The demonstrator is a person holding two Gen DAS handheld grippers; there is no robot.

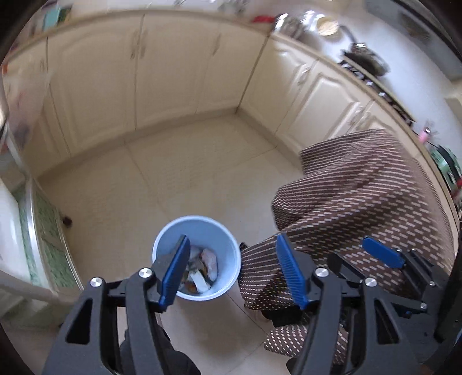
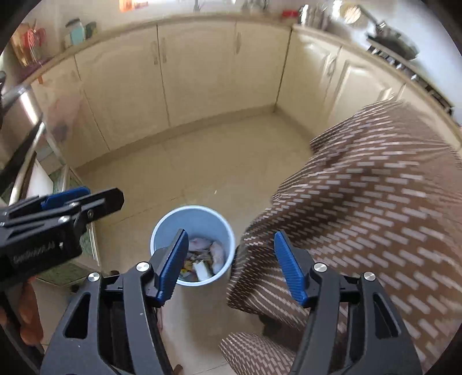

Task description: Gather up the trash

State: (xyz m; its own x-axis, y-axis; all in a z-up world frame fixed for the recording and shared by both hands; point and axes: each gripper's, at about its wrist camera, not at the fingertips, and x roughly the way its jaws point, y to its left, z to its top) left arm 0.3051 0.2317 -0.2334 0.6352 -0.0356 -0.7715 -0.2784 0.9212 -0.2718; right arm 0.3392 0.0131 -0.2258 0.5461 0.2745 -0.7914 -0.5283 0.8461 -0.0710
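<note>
- The trash point(image 2: 202, 261) inside the blue bin point(image 2: 215, 222) is a crumpled heap of pale and coloured scraps, too small to tell piece from piece; one blue finger point(image 2: 171, 268) covers the bin's near left rim.
- The worktop point(image 1: 326, 26) items along the upper right of the frame are smeared by blur; only a dark pan shape point(image 1: 365, 56) reads.
- The patterned brown garment point(image 2: 375, 207) hides the floor at right, runs off the right edge, and its pattern streaks with blur.
- The other gripper point(image 2: 57, 213) at mid left is cut by the frame edge; its far finger is hidden.
</note>
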